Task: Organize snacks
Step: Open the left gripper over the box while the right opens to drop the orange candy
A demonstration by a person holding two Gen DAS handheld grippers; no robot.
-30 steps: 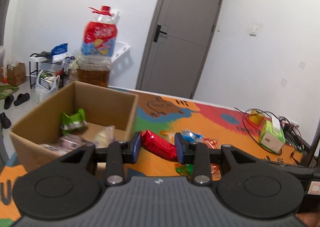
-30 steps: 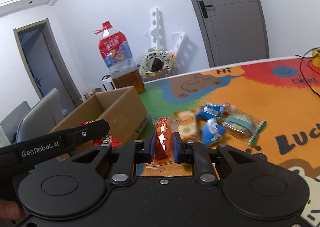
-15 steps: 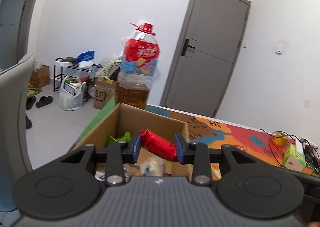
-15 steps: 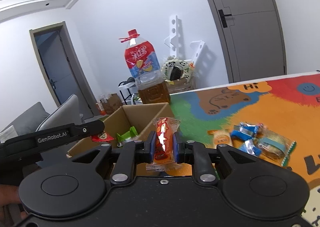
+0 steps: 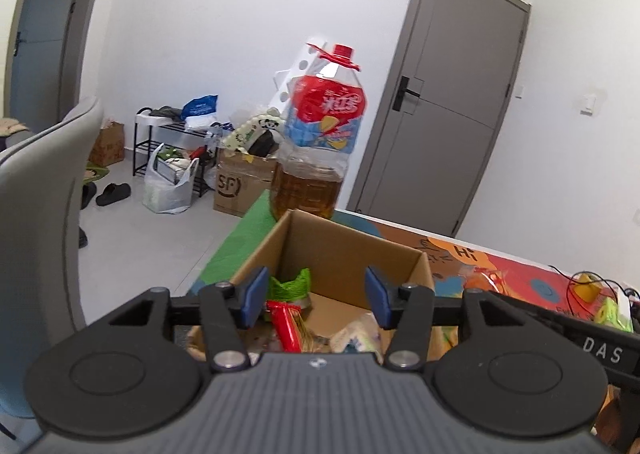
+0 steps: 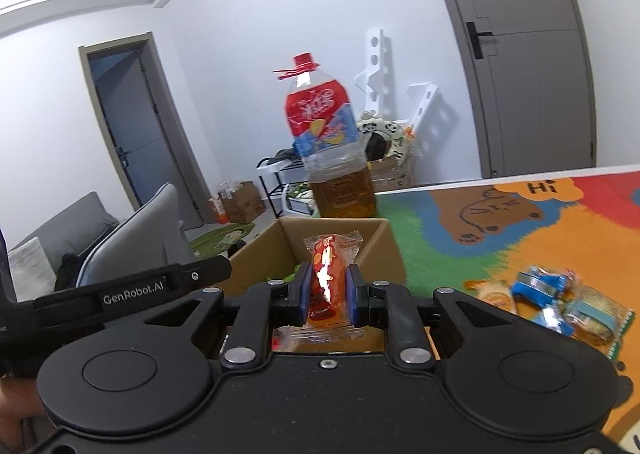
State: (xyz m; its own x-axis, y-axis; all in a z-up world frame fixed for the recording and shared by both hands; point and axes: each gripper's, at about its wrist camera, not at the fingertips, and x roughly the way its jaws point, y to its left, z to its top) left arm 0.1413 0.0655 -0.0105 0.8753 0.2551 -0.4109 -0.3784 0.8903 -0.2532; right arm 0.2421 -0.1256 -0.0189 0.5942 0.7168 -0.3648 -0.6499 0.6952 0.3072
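A cardboard box point(image 5: 352, 250) stands on the colourful table mat, with a green packet point(image 5: 289, 284) and other snacks inside. My left gripper point(image 5: 316, 296) hangs over the box with its jaws opening; a red snack packet point(image 5: 286, 324) is loose below them, free of the pads. My right gripper point(image 6: 328, 290) is shut on an orange-red sausage packet point(image 6: 326, 274) and holds it over the box point(image 6: 386, 250). Several wrapped snacks point(image 6: 548, 294) lie on the mat to the right.
A big oil bottle point(image 5: 320, 146) with a red cap stands right behind the box. A grey chair back point(image 5: 40, 214) is at the left. A cable and small items point(image 5: 592, 286) lie at the table's far right. The left gripper's arm point(image 6: 132, 286) crosses the right view.
My left gripper's jaws spread and the red packet dropped out of them into the box. My right gripper carried the sausage packet leftwards to above the box.
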